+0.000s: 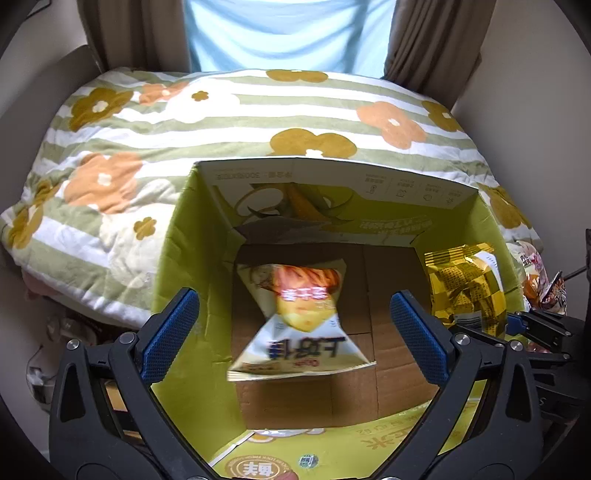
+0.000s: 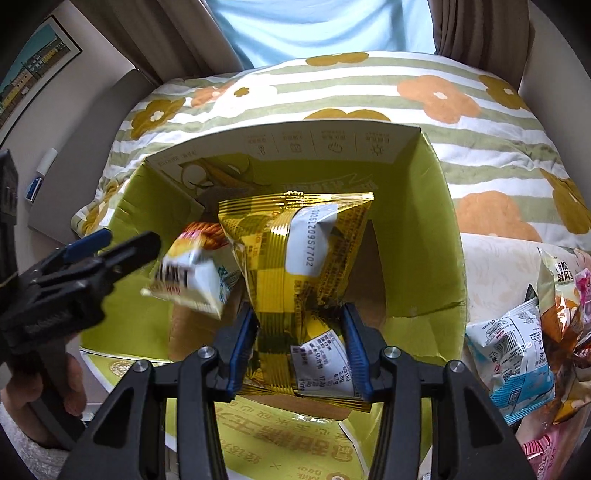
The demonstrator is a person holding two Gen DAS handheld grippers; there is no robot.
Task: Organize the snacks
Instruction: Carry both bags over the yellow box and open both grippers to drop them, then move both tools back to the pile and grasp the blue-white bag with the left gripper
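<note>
over the open carton, one packet loose, one packet clamped

above the green-and-yellow printed cardboard carton [image 1: 177,236] with its flaps folded outward, both tools hang over the mouth, which fits a job of dropping snacks inside. the left gripper [image 1: 295,332] has its blue-padded fingers [image 1: 168,334] spread wide apart, and the white-and-orange crinkled snack packet [image 1: 299,325] sits between and below them, touching neither; it is blurred, so it looks to be falling toward the brown cardboard floor of the carton. the right gripper [image 2: 301,350] is squeezed onto the lower end of the gold-and-yellow chequered foil packet [image 2: 295,254], holding it upright over the opening, probably so it can be let go once it is well inside the walls

at three o'clock of the carton in the right wrist view lies a heap of mixed wrapped snacks [image 2: 524,347] waiting on a pale surface. the carton rests against a striped quilt with orange and mustard flowers [image 1: 110,155]; at twelve o'clock hang brown curtains [image 1: 436,40] around a pale blue window blind [image 1: 288,33], and a framed picture [image 2: 33,66] hangs at ten o'clock
</note>
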